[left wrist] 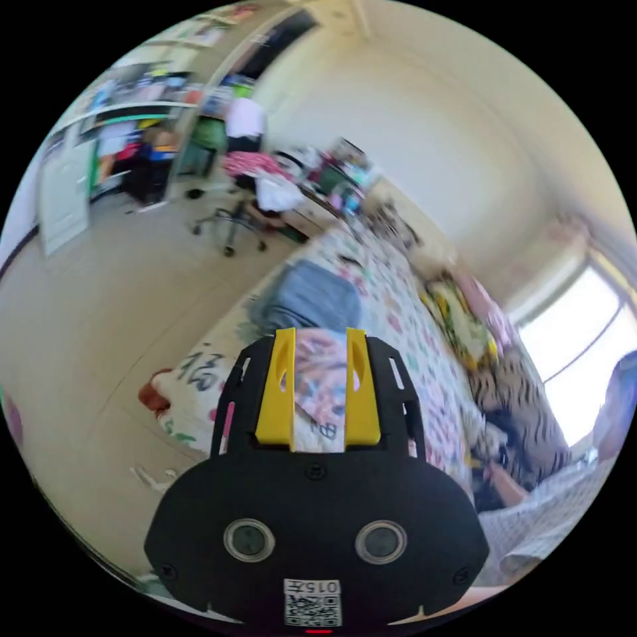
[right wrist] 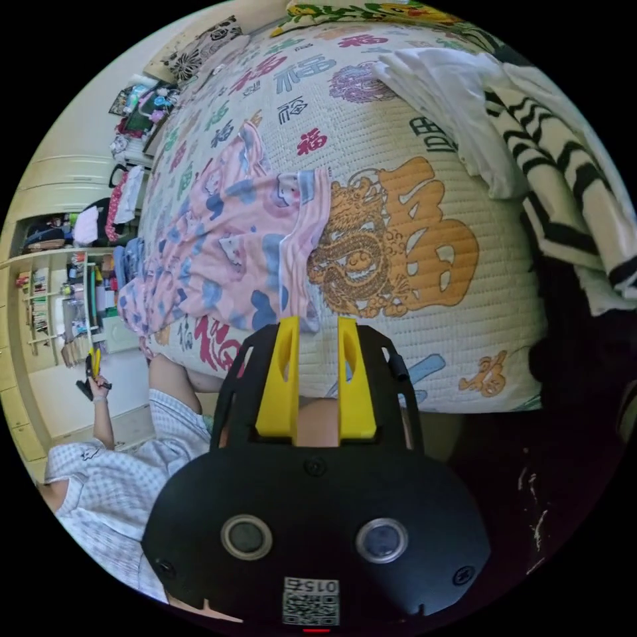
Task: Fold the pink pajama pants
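**Pants spread on the bed, both grippers empty**

Pants of pink pajama cloth point(right wrist: 229, 255), printed with blue and white figures, are seen lying loosely on the quilted bedspread point(right wrist: 411, 312) in the right gripper view, from the centre toward 9 o'clock. The waist end is turned toward a large orange dragon print, and one corner of the cloth hangs at the bed edge just above the jaw tips. The right gripper point(right wrist: 316, 326) is held at 6 o'clock with its yellow jaws parted; nothing is caught between them, and the cloth is near the left jaw tip, but contact cannot be told. A pile of white clothes point(right wrist: 438, 99) and a black-and-white striped garment point(right wrist: 564, 199) are placed at 1 to 2 o'clock. A person's arm in a checked sleeve point(right wrist: 106, 478) is seen at 8 o'clock, with the other gripper held up in the hand.

In the left gripper view, which is blurred, the left gripper point(left wrist: 320, 335) is raised above the bed with jaws apart and empty. The pink pants point(left wrist: 318, 371) are seen between and behind the jaws. A blue-grey garment point(left wrist: 312, 295) lies beyond them, and an office chair point(left wrist: 242, 199) stands on the floor at 11 o'clock.
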Available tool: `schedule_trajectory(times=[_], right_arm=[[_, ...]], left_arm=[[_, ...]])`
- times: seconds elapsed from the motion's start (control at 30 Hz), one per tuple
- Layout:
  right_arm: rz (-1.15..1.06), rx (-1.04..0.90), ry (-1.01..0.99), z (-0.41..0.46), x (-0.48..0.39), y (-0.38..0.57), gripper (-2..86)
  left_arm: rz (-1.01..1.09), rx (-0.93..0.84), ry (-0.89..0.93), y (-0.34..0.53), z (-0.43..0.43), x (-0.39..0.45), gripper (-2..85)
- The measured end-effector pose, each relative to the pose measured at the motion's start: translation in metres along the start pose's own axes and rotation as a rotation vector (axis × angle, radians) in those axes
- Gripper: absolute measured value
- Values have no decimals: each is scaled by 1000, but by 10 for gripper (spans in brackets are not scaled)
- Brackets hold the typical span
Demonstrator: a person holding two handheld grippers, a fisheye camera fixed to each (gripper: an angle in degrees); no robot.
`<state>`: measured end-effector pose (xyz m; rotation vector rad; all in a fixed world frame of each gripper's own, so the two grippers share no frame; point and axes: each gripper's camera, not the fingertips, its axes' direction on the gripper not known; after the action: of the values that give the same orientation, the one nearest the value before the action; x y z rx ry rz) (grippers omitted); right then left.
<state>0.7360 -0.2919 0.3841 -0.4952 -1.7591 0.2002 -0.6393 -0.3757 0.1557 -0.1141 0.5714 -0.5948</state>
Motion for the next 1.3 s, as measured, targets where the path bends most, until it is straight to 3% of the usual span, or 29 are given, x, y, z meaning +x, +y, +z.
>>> schedule_trajectory(times=[0.07,0.17,0.27,0.33,0.47,0.57,0.63,0.77,1.07,1.2,1.3], right_arm=[[4,8,-84,12,5,2,107],[18,6,-84,33,5,-2,100],[4,39,-27,35,0,0,73],[4,62,-33,34,-2,2,69],[-12,102,-30,35,-14,6,67],[-22,133,6,37,-28,8,65],[-49,138,55,38,-41,8,59],[-149,118,43,38,-67,4,32],[-317,402,-182,-36,-146,-28,7],[-311,336,-131,-17,-181,-88,7],[-240,209,-81,25,-194,-128,10]], left_arm=[[265,-247,137,7,99,95,116],[600,-466,368,42,236,246,117],[887,-601,566,103,355,407,116],[1055,-661,605,149,416,495,117],[1391,-804,486,259,534,644,119],[1538,-839,303,320,601,696,100],[1561,-931,238,346,636,708,88],[1462,-994,376,343,658,719,18],[1182,-608,398,227,614,682,-3],[1258,-576,239,224,643,700,-3],[1242,-702,191,243,702,707,-3]])
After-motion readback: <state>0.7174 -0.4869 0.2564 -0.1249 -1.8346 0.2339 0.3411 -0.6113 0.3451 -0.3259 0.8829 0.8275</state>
